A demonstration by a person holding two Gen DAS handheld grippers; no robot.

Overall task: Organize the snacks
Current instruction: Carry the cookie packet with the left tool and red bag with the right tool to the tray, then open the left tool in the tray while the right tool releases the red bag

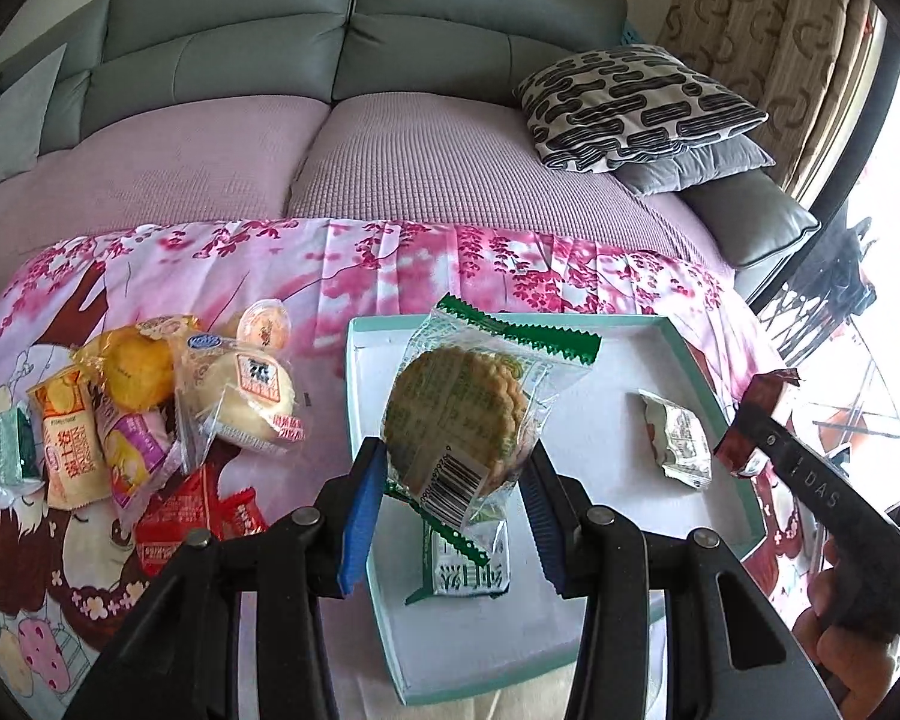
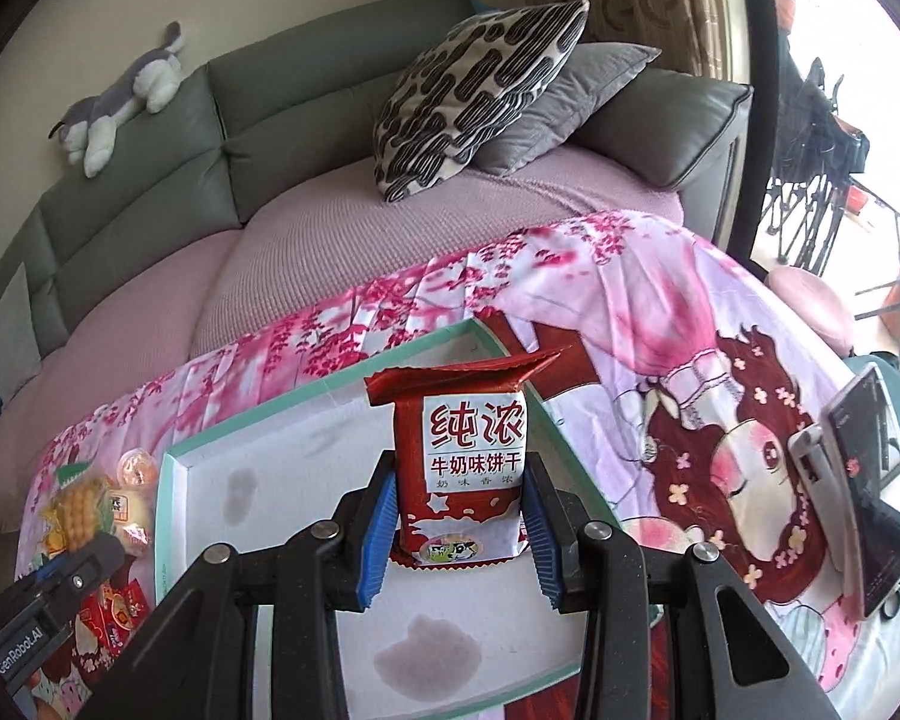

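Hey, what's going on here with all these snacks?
A person is sorting snacks from a pile on the floral cloth into a white tray. The left gripper holds a green-wrapped cookie above the tray, and the right gripper holds a red biscuit pack over it. Two packets already lie inside.

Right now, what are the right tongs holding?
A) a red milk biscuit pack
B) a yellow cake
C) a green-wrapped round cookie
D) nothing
A: the right tongs are shut on the red milk biscuit pack, held upright above the teal-rimmed tray.
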